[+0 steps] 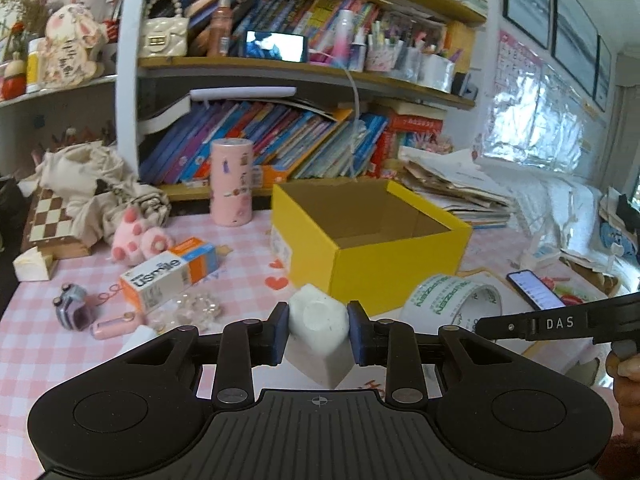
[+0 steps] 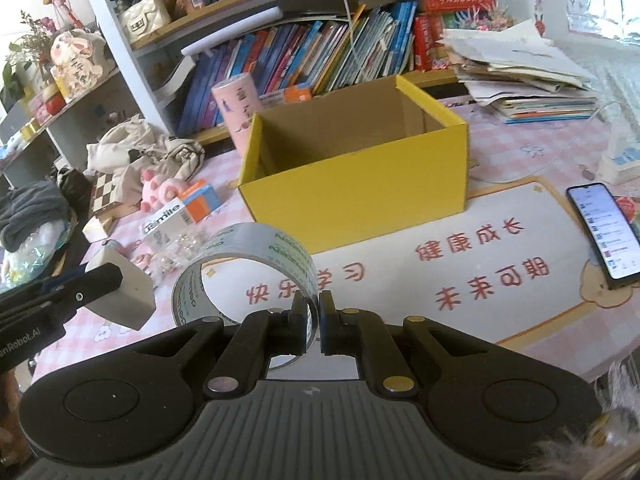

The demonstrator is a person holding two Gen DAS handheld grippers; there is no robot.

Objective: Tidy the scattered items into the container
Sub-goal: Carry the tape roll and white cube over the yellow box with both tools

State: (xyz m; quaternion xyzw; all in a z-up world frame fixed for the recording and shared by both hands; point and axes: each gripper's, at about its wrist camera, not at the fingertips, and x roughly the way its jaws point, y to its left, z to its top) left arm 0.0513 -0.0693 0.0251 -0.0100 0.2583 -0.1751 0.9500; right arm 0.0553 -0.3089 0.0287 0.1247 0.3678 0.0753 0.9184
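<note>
The left gripper (image 1: 318, 330) is clamped on a white faceted bottle (image 1: 318, 326), its blue pads pressed against two opposite sides – the bottle is lifted off the surface (image 2: 500, 248), its flat base facing the left wrist camera, just in front of the near corner of the yellow cardboard box (image 1: 380, 248). The right gripper (image 2: 314, 322) is pinched narrow on the wall of a roll of clear packing tape (image 2: 248, 264) printed with green lettering; one finger sits inside the ring and the other outside, and the roll is held tilted above the pink checked cloth, near the box's front left corner. The box stands open at the top in the middle of the surface, and its inside shows only bare brown cardboard. Scattered to the left of the box lie an orange-and-white usmile carton (image 1: 168, 276), a clear bead bracelet (image 1: 196, 308) just beside it, a pink plush paw (image 1: 138, 238), a small purple toy car (image 1: 72, 306) and a small pink oblong gadget (image 1: 114, 324). A pink printed cylinder (image 1: 232, 182) stands upright behind the box's left side, against the bookshelf. A smartphone (image 2: 604, 230) with its screen lit lies flat to the right of the box, well apart from it.
</note>
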